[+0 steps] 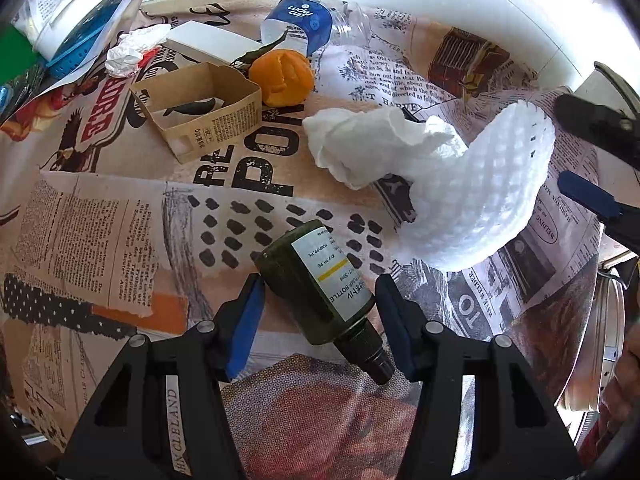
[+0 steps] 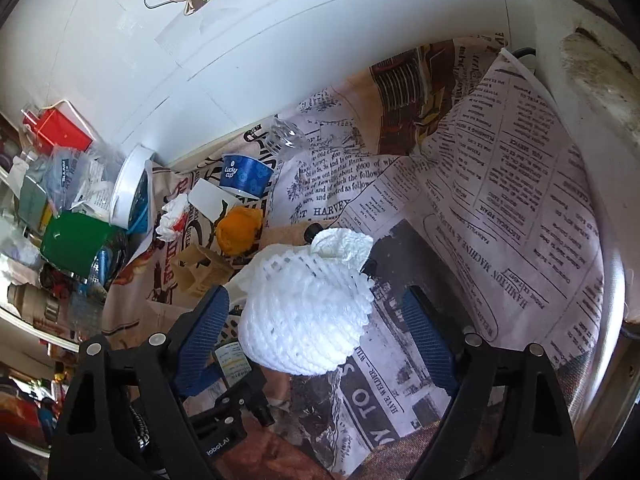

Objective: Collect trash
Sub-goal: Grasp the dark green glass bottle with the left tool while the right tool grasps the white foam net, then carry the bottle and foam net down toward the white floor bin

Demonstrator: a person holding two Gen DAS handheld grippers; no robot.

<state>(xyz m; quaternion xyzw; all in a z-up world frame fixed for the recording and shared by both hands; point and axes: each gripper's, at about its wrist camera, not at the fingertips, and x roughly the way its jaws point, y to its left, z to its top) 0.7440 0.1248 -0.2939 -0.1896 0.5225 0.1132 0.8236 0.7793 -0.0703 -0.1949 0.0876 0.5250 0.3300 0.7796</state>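
Observation:
A dark green pump bottle (image 1: 316,280) lies slantwise on the newspaper-print tablecloth (image 1: 100,220). My left gripper (image 1: 320,285) straddles it, its blue pads close to both sides but not clearly pressing. A white foam fruit net (image 2: 308,312) lies to the right, with a crumpled white tissue (image 2: 344,244) against it. My right gripper (image 2: 315,294) is open around the net, with gaps on both sides. Farther back lie an orange peel (image 1: 282,76), a cardboard sleeve (image 1: 200,112), a blue paper cup (image 1: 300,16), a clear plastic bottle (image 1: 352,20) and a crumpled paper (image 1: 128,52).
A white wall (image 2: 280,60) bounds the table at the back. Clutter crowds the left side: a green cup (image 2: 76,240), a white-rimmed bowl (image 2: 132,188) and a red box (image 2: 60,132). A metal pot rim (image 1: 612,340) and a hand (image 1: 628,380) are at the right edge.

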